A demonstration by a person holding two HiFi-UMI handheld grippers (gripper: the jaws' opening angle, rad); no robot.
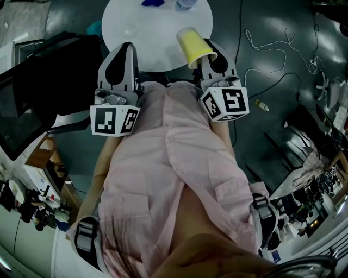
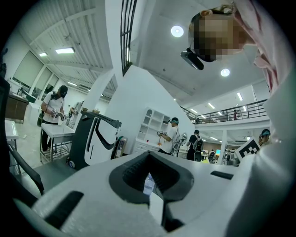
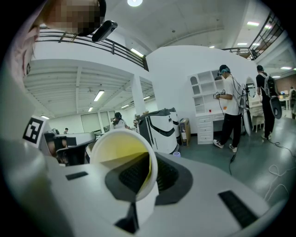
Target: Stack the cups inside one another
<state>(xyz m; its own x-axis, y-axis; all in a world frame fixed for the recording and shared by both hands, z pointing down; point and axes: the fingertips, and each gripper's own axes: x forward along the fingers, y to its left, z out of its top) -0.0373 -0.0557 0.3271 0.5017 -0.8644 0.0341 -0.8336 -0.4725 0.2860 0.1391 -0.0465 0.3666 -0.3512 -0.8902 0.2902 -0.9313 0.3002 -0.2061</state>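
A yellow paper cup (image 1: 196,46) lies tilted over the near edge of the round white table (image 1: 157,32), its mouth turned toward the person. My right gripper (image 1: 208,58) is shut on the cup's wall. In the right gripper view the cup (image 3: 121,152) fills the space in front of the right gripper (image 3: 147,185), with one pad inside the rim. My left gripper (image 1: 124,51) rests level at the table's near left edge. In the left gripper view the left gripper (image 2: 149,185) is shut with nothing held; only a thin slit shows between the pads.
A blue object (image 1: 152,2) and a clear bottle (image 1: 185,4) sit at the table's far side. A dark desk with a monitor (image 1: 32,103) stands left. Cables (image 1: 272,54) trail on the floor at right. Both gripper views show a white-and-black machine (image 2: 92,139) and people standing beyond.
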